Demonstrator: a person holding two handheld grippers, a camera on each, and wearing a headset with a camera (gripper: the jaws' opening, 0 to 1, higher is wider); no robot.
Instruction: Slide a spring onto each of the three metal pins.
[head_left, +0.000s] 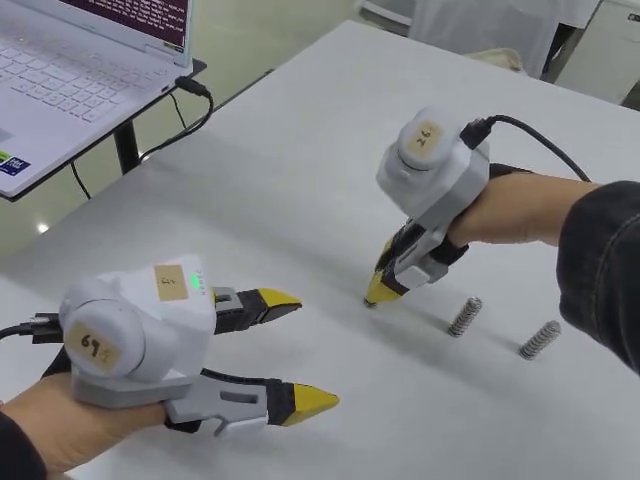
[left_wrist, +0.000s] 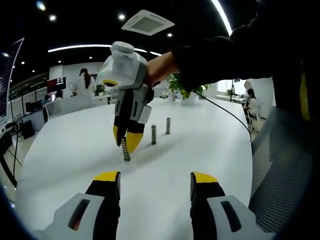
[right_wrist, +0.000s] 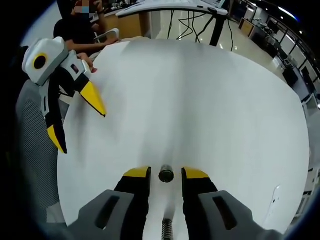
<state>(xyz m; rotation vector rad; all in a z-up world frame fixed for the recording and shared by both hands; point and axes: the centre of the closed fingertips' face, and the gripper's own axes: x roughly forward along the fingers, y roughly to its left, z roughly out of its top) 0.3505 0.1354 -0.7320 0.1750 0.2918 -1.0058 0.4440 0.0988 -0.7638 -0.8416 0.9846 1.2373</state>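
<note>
I have the right gripper (head_left: 378, 290) pointing straight down at the tabletop (head_left: 300, 150). Its jaws stand close on either side of an upright spring (left_wrist: 125, 149), and I cannot tell whether they pinch it or only flank it. In the right gripper view a round metal end (right_wrist: 166, 174) sits between those jaws; I take it for the pin's top.

A nearer spring (head_left: 464, 316) and a farther spring (head_left: 540, 339) stand near the right gripper, on the side away from the left gripper (head_left: 305, 350). The left gripper's jaws are apart and empty, well apart from the right gripper.

I judge this the last of the three. The next move calls for seating the spring fully, then letting go without tipping it.
</note>
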